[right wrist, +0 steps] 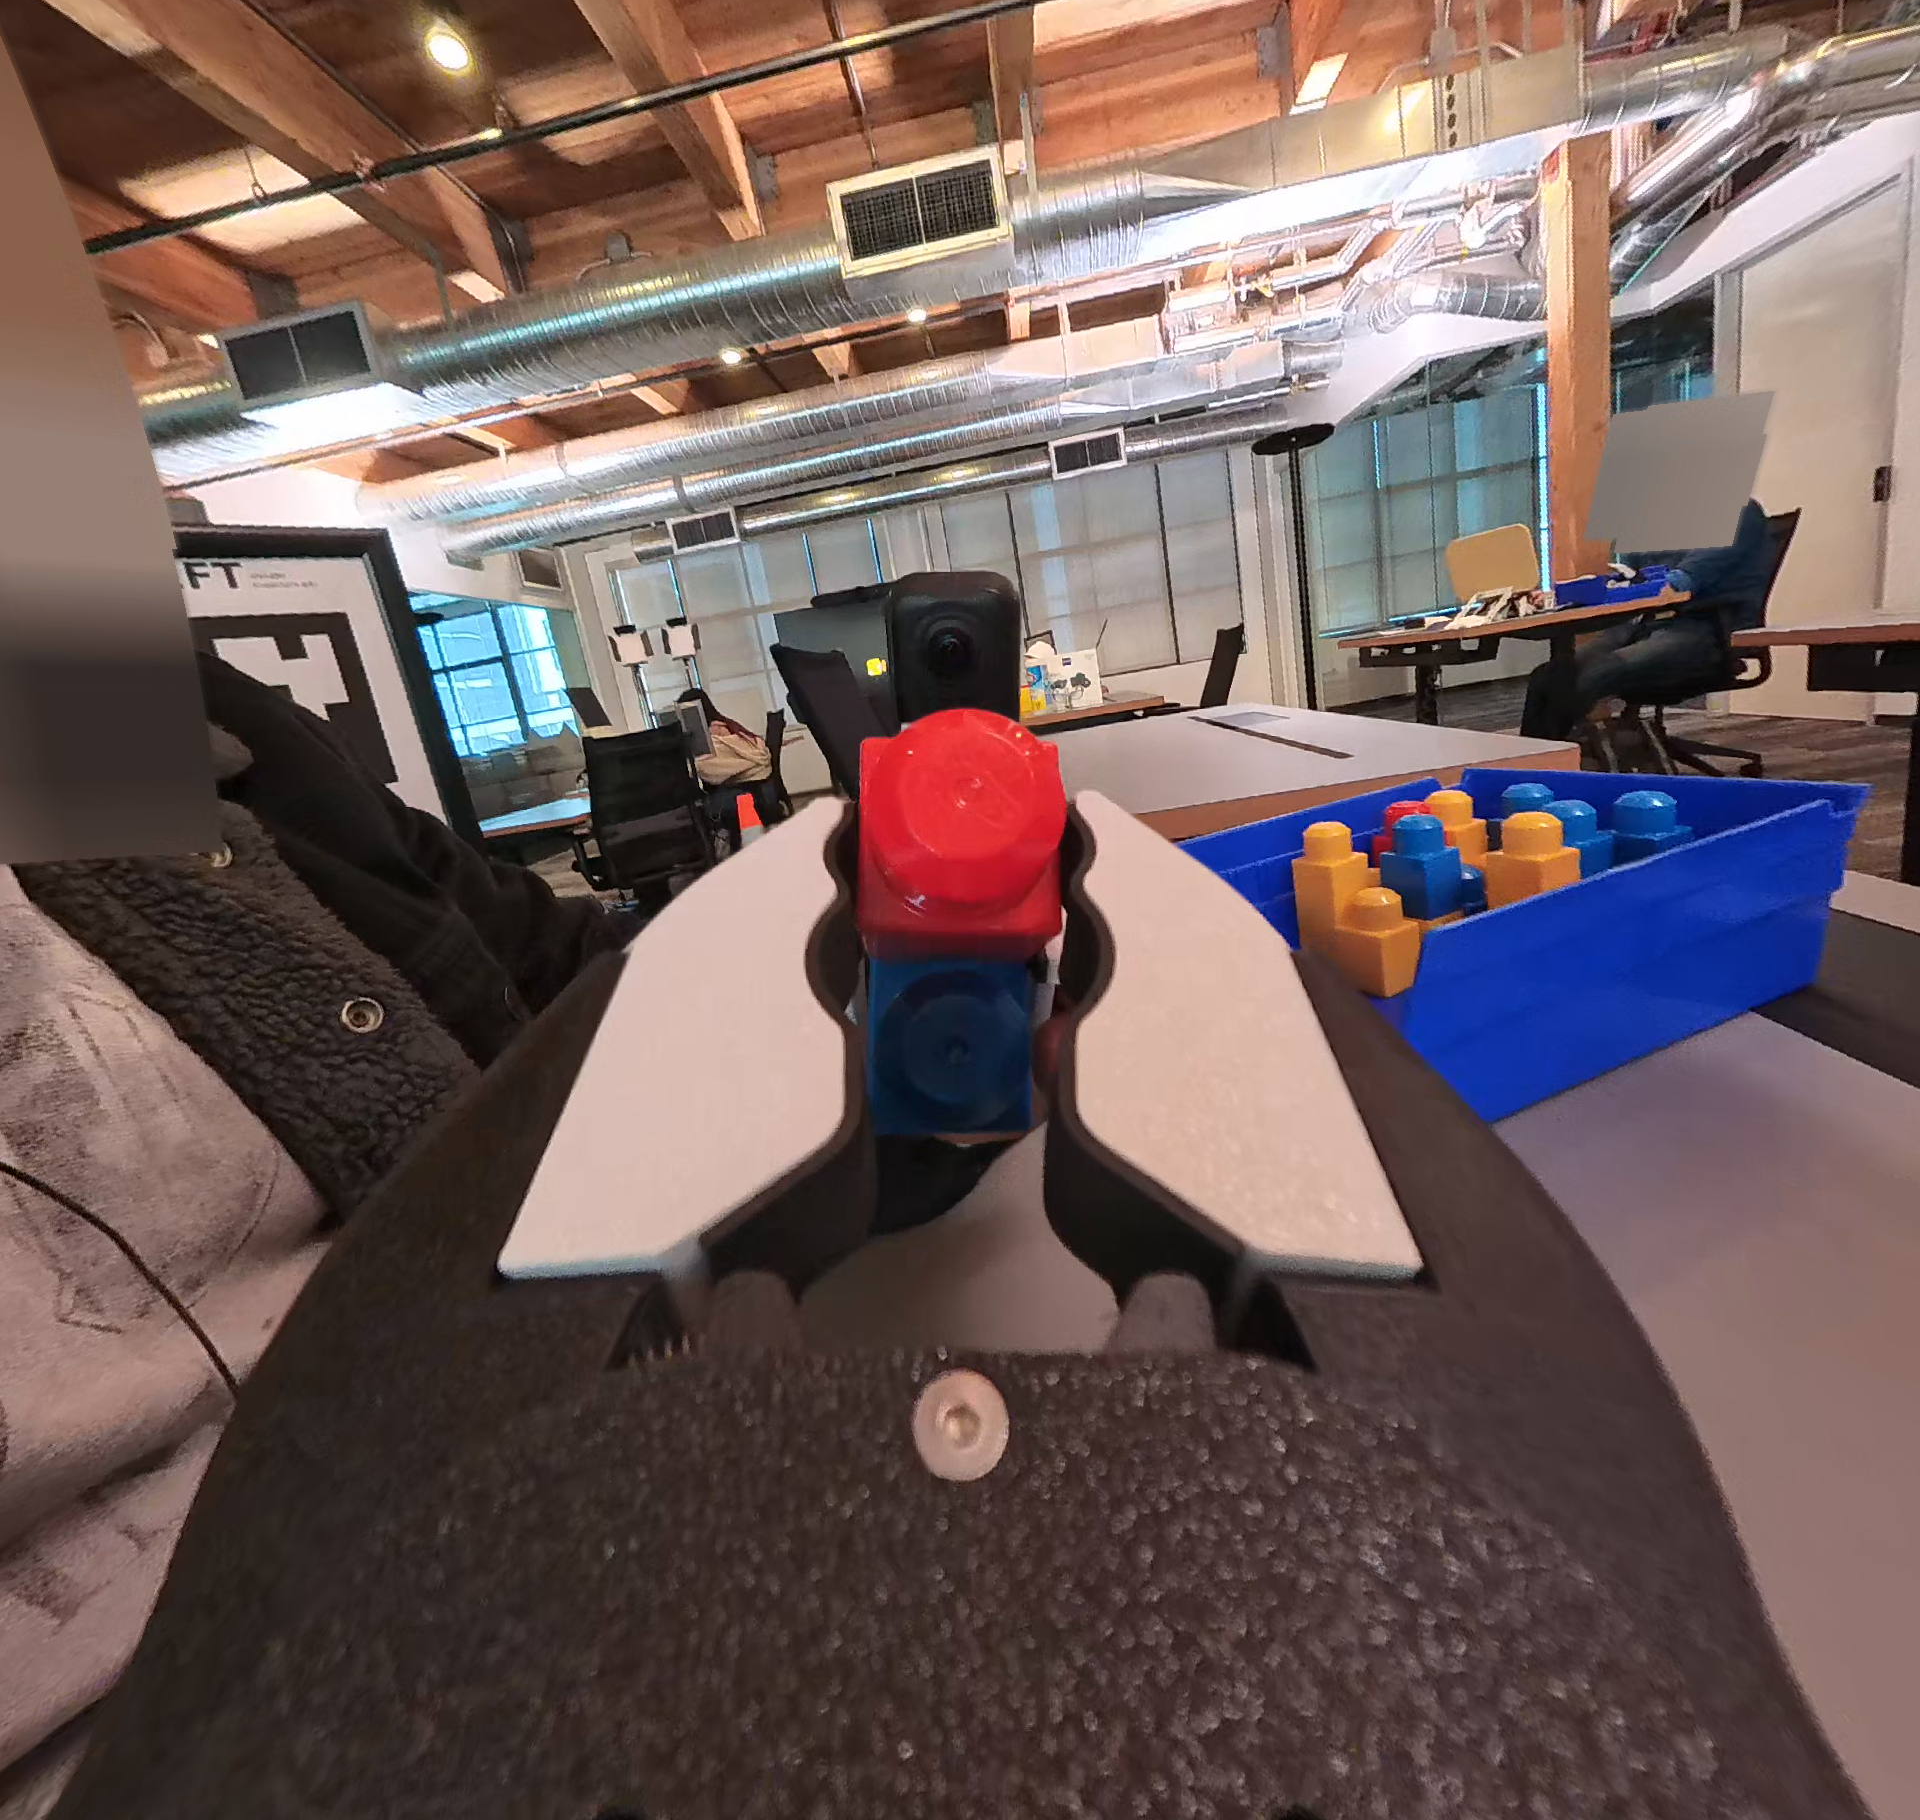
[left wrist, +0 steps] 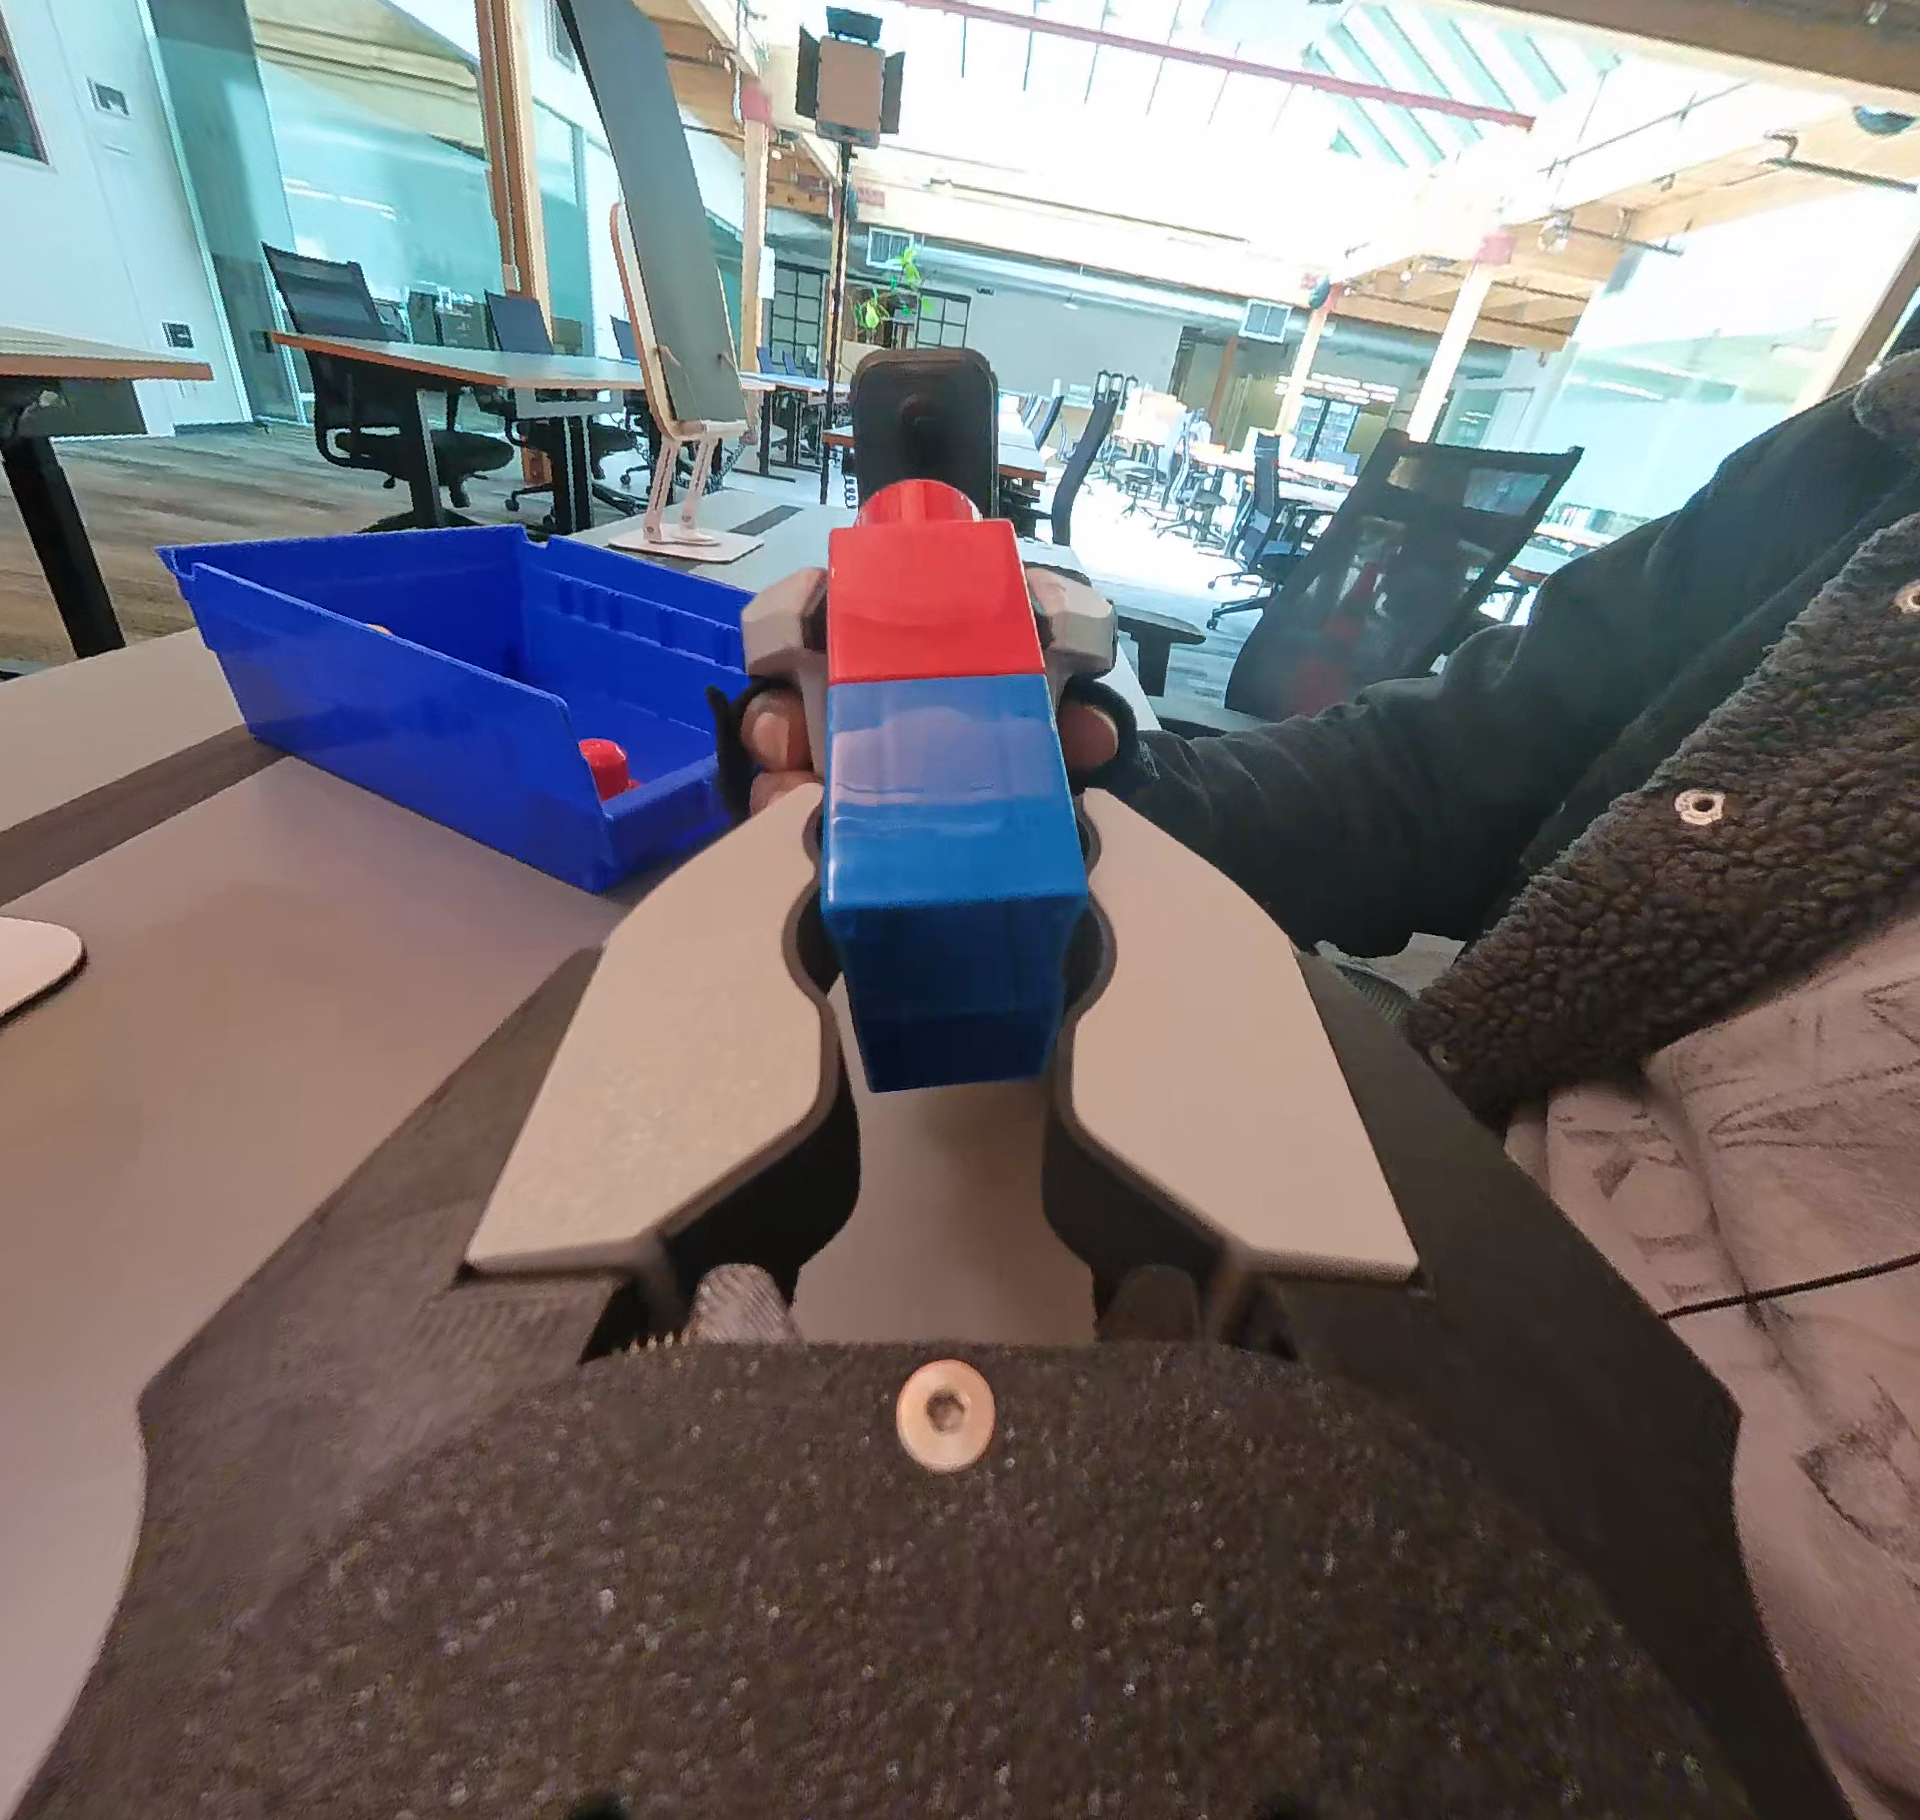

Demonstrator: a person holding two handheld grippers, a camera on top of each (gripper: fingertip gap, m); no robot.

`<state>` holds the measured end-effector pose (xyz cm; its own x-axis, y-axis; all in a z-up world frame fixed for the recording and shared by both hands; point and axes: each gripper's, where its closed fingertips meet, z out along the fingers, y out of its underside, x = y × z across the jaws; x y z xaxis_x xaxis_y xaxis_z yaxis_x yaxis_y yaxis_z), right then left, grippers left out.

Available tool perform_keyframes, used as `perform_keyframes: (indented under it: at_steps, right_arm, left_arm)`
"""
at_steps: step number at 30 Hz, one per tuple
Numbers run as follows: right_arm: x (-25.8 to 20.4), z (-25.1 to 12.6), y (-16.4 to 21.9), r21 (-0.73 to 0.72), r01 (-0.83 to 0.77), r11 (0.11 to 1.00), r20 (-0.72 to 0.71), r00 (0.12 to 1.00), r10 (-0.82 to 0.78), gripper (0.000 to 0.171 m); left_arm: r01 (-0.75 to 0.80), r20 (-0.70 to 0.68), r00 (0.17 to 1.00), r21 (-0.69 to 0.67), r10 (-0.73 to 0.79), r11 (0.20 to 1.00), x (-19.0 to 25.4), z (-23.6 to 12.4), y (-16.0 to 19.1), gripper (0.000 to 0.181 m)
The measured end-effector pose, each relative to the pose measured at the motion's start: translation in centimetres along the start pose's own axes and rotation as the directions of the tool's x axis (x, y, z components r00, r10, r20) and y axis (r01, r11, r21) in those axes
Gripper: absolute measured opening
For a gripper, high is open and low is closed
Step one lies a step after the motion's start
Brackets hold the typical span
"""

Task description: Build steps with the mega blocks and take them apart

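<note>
Between my two grippers, held off the surface (left wrist: 312, 991), sits a joined pair of blocks: a blue block (left wrist: 945, 877) and a red block (left wrist: 930, 601), pressed end to end. My left gripper (left wrist: 948, 923) has its fingers (left wrist: 717, 1032) pinching the blue block by its sides. From the right wrist view, my right gripper (right wrist: 958, 871) has its fingers (right wrist: 1195, 1032) clamped on the red block (right wrist: 961, 861), whose stud faces that camera, with the blue block (right wrist: 951, 1053) just below and behind it. I see the right gripper (left wrist: 930, 627) facing mine in the left view, a hand behind it. Left of the blocks there, a blue bin (left wrist: 436, 690) rests on the surface with a red piece inside. In the right view the bin (right wrist: 1621, 960) holds yellow, blue and red blocks (right wrist: 1455, 877). A dark fleece sleeve (left wrist: 1558, 762) shows beside the grippers.
</note>
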<state>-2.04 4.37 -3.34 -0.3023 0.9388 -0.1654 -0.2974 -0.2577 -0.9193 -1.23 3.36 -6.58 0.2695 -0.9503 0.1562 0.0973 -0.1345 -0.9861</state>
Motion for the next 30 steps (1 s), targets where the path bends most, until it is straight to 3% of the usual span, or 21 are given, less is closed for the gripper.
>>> perform_keyframes:
  at_steps: [8, 17, 27, 30]
  right_arm:
    - [0.1, -0.4, 1.4, -0.199, 0.092, 0.976, -0.006, 0.995, -0.095, 0.036]
    - [-0.1, -2.0, 3.1, -0.423, 0.197, 0.885, 0.043, 0.979, -0.198, 0.033]
    - [-0.7, -2.4, 4.4, -0.508, 0.206, 0.836, 0.094, 0.978, -0.184, 0.031]
    - [-0.4, -3.5, 2.4, -0.477, 0.206, 0.854, 0.072, 0.978, -0.195, 0.031]
  left_arm:
    - [-0.025, 0.002, 1.000, -0.074, 0.025, 0.997, -0.1, -0.4, 0.8, 0.041]
    - [-0.088, -0.025, 0.996, -0.227, 0.084, 0.970, -0.1, -1.5, 2.7, 0.041]
    - [-0.128, -0.067, 0.991, -0.313, 0.113, 0.941, 0.3, -2.2, 3.9, 0.041]
    - [-0.123, -0.050, 0.992, -0.293, 0.113, 0.948, -0.1, -3.3, 3.3, 0.041]
